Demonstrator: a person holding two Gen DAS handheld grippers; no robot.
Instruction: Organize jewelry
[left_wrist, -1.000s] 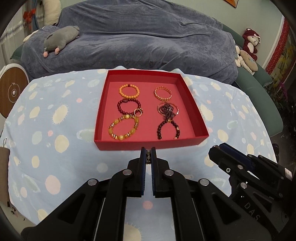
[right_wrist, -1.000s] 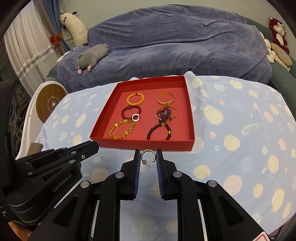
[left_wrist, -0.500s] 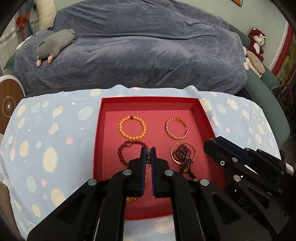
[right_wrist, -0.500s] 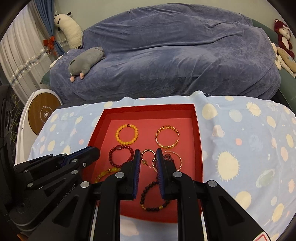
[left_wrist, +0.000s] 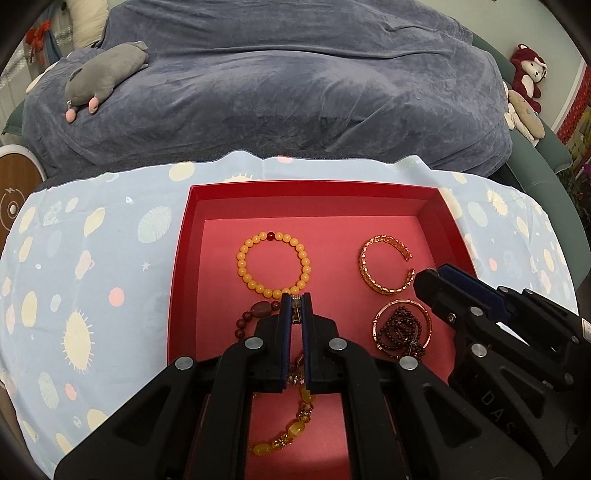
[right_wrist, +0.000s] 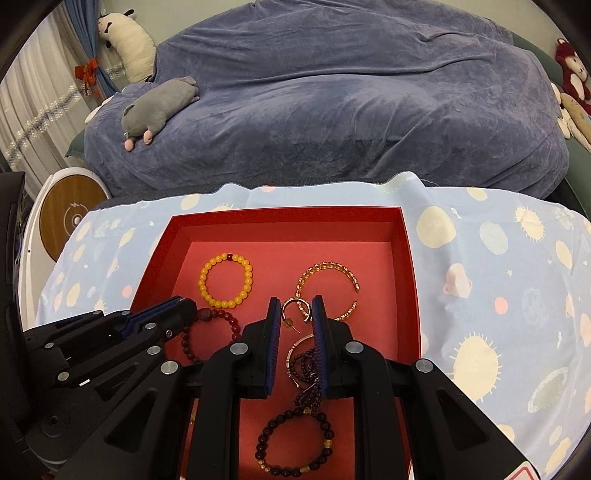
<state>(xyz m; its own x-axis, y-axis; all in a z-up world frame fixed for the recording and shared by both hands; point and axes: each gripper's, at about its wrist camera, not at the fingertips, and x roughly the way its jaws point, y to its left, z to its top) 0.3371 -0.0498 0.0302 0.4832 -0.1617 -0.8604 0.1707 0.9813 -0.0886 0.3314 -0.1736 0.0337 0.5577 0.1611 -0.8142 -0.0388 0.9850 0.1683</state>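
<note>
A red tray (left_wrist: 184, 236) (right_wrist: 410, 258) on the spotted cloth holds several bracelets: an orange bead one (left_wrist: 273, 264) (right_wrist: 226, 280), a gold cuff (left_wrist: 386, 264) (right_wrist: 327, 290), dark red bead ones (left_wrist: 400, 328) (right_wrist: 295, 443) and a yellow stone one (left_wrist: 291, 432). My left gripper (left_wrist: 295, 308) is shut on a small earring (left_wrist: 295, 310) above the tray's middle. My right gripper (right_wrist: 295, 314) is shut on a gold hoop earring (right_wrist: 295, 310) above the tray, beside the gold cuff. Each gripper shows in the other's view (left_wrist: 480, 314) (right_wrist: 122, 332).
A blue-grey blanket (left_wrist: 295, 85) covers the sofa behind the table, with a grey plush toy (left_wrist: 103, 74) (right_wrist: 159, 107) on it. More plush toys (left_wrist: 524, 92) sit at the far right. A round wooden-faced device (right_wrist: 70, 218) stands at the left.
Both grippers have moved forward from the table's near edge to over the tray, each still holding its earring.
</note>
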